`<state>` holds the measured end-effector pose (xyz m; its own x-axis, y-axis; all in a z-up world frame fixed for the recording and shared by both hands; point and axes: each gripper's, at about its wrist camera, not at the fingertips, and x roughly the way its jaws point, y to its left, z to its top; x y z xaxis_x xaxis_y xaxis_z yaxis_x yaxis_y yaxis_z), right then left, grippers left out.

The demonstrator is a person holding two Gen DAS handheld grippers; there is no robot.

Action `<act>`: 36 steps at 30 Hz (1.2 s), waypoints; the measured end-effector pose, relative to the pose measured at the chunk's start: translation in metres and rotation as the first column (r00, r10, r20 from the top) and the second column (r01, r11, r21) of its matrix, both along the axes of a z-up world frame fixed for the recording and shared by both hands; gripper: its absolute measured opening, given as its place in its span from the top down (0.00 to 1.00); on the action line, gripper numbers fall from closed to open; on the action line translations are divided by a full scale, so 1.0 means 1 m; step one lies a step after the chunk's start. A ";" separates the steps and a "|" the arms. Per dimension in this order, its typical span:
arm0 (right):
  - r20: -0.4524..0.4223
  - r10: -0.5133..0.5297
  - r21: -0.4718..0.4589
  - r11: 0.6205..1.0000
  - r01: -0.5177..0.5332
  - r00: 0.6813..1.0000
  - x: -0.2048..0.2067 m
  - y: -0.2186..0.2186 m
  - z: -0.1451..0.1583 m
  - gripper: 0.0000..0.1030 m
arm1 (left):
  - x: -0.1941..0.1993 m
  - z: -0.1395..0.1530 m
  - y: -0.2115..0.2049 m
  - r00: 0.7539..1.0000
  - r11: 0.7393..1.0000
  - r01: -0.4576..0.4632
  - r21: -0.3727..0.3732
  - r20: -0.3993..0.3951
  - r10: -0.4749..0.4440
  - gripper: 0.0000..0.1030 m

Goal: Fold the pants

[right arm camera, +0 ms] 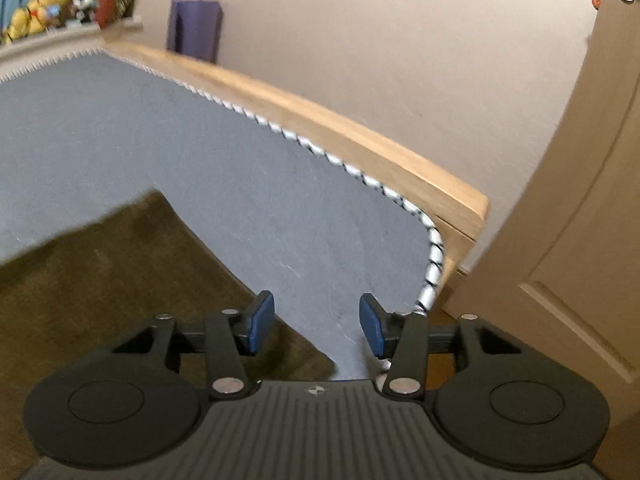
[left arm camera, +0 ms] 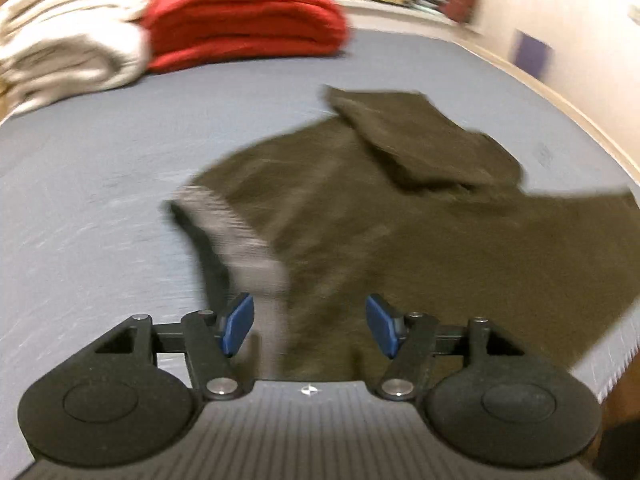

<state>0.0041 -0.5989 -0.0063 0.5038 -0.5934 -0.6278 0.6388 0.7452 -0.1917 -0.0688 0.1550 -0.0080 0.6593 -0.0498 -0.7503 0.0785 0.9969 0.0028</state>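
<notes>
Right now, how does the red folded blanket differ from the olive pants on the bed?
The red blanket is folded into a thick, neat stack; the olive pants lie spread and flat, with only one part turned over. The blanket sits at the far end of the bed, beside a white bundle; the pants lie near, just ahead of the open left gripper. Both rest on the grey sheet.

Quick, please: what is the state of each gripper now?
Left gripper: open, holding nothing, above the olive pants.
Right gripper: open, holding nothing.
</notes>
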 end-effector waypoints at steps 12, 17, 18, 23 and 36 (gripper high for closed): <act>-0.036 0.300 0.333 0.903 -0.271 0.953 0.007 0.004 -0.021 0.43 | 0.030 -0.025 -0.033 0.982 0.997 0.083 0.002 -0.171 -0.082 0.33; 0.133 0.234 0.268 0.927 -0.262 0.963 0.009 0.013 0.023 0.43 | 0.053 0.009 -0.068 0.994 0.996 0.086 -0.032 -0.059 -0.088 0.30; 0.173 0.225 0.263 0.928 -0.265 0.959 0.011 0.018 0.035 0.43 | 0.054 0.018 -0.076 0.996 0.996 0.083 -0.029 -0.038 -0.084 0.30; 0.387 0.194 0.252 0.918 -0.306 0.901 0.020 0.051 0.109 0.43 | 0.074 0.043 -0.101 0.998 0.996 0.050 -0.074 0.044 -0.046 0.30; 0.683 0.374 0.247 0.689 -0.681 0.627 0.032 0.240 0.197 0.67 | 0.106 0.051 -0.109 0.987 0.982 0.078 -0.174 0.152 -0.051 0.93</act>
